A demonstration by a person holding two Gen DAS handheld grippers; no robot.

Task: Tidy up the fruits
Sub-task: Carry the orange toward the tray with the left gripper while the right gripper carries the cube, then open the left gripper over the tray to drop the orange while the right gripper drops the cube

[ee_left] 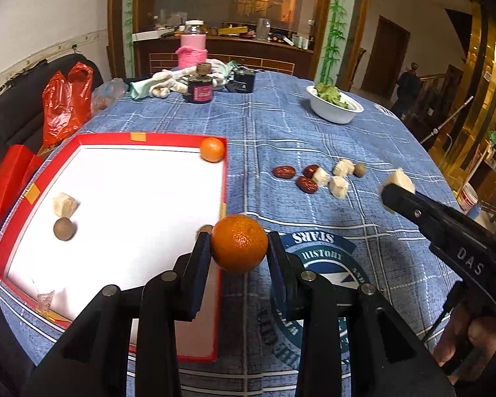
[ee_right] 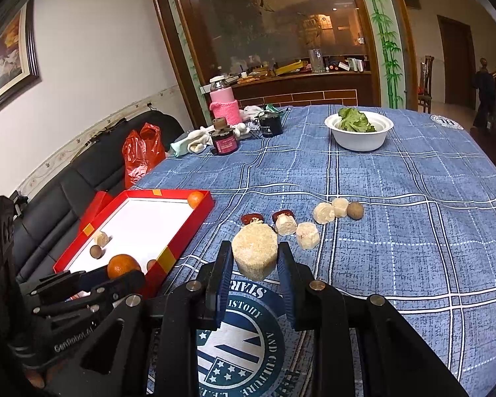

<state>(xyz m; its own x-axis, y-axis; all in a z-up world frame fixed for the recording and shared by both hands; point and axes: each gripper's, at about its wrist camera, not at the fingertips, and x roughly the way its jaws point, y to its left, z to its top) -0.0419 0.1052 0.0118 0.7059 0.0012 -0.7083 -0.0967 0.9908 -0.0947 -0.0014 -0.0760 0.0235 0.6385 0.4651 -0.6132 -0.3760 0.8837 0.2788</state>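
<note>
A round emblem (ee_right: 238, 340) printed on the blue checked cloth (ee_right: 396, 198) reads "STARS", "HISTORY" and "AND CULTURE". The left gripper (ee_right: 92, 281) bears "GenRobot.AI"; the right gripper (ee_left: 388, 195) bears "DAS".

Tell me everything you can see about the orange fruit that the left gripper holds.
The round orange fruit, a mandarin by its look, has glossy, finely dimpled peel that catches a highlight. It looks whole and unpeeled. The left gripper is shut on it, one dark pad against each side. It hangs in the air over the near right edge of the shallow red box with a white floor, touching nothing else.
</note>
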